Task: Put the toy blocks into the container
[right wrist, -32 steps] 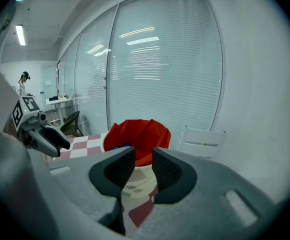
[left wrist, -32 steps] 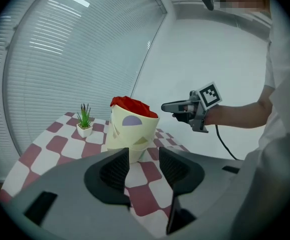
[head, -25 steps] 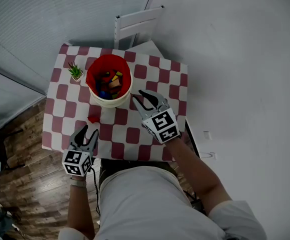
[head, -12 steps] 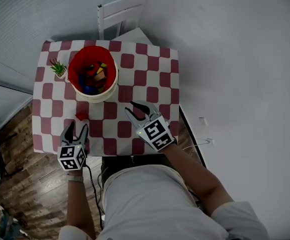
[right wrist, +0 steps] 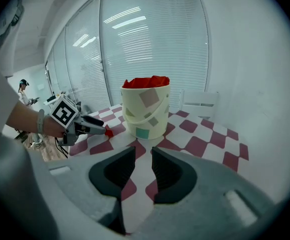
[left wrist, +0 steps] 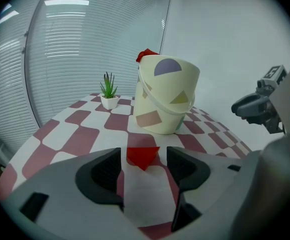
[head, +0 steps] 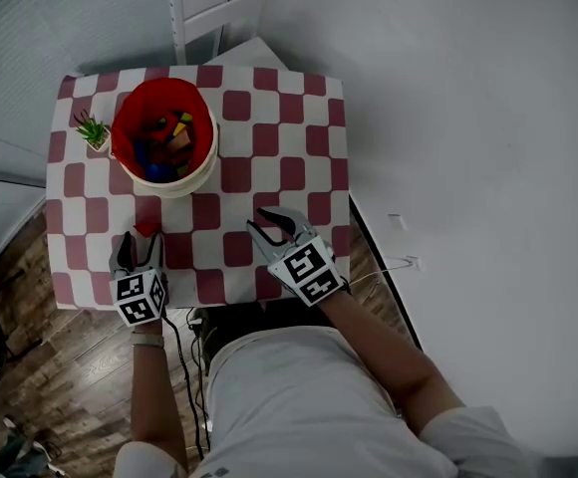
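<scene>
A cream bucket (head: 201,172) with a red lining holds several coloured blocks at the table's far left. One red triangular block (head: 147,230) lies on the checkered cloth in front of it. My left gripper (head: 140,250) is low over the near edge; its jaws have just been opening and stand open, with the red block (left wrist: 142,155) on the cloth just ahead between the fingertips, untouched. My right gripper (head: 274,226) hovers open and empty near the table's front middle, pointing at the bucket (right wrist: 146,112).
A small potted plant (head: 93,130) stands left of the bucket. A white chair (head: 215,4) is behind the table. The table (head: 289,118) ends close to both grippers at the near edge. A person (right wrist: 24,91) stands far off.
Both grippers have drawn back toward the near edge and sunk lower. The left jaws have spread apart, with the red block now just ahead of them.
</scene>
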